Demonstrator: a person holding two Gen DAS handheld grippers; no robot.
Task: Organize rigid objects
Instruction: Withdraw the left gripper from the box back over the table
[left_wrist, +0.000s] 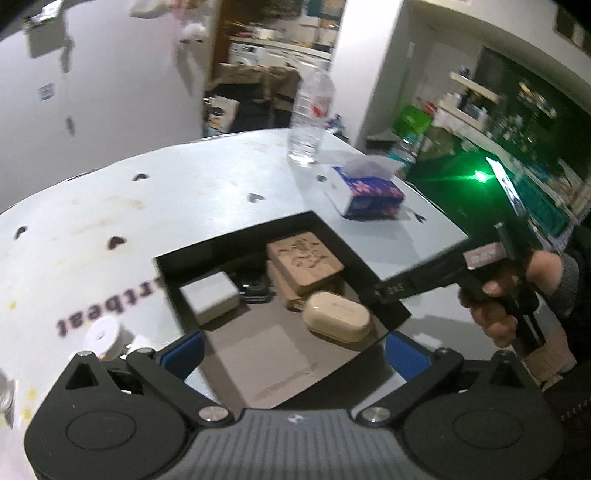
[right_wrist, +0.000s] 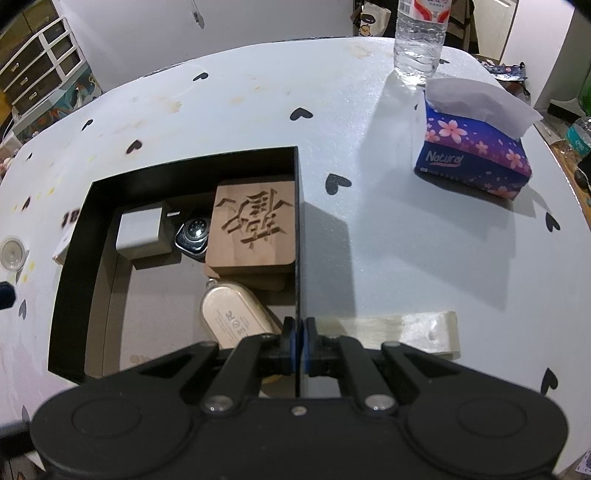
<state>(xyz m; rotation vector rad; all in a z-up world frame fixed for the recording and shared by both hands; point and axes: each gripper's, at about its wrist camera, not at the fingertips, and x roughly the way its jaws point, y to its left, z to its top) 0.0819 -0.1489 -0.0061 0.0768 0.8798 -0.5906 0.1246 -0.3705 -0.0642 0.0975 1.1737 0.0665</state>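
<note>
A black open box (right_wrist: 74, 258) sits on the white table (right_wrist: 258, 110). Inside it lie stacked carved wooden blocks (right_wrist: 255, 229), a white cube (right_wrist: 142, 229), a smartwatch (right_wrist: 194, 234) and a beige oval case (right_wrist: 236, 317). My right gripper (right_wrist: 298, 332) is shut on the box's right wall (right_wrist: 299, 229). The left wrist view shows the same box (left_wrist: 236, 243), blocks (left_wrist: 304, 260), cube (left_wrist: 210, 295) and case (left_wrist: 338, 314). My left gripper (left_wrist: 295, 350) hangs wide open over the box's near side, with nothing held. A hand (left_wrist: 498, 306) holds the right gripper (left_wrist: 384, 293).
A flowered tissue box (right_wrist: 476, 155) and a clear water bottle (right_wrist: 419, 40) stand at the far right of the table. A pale flat strip (right_wrist: 406, 328) lies right of the box. A small white round object (left_wrist: 103, 334) sits left of the box. Cluttered shelves lie beyond the table.
</note>
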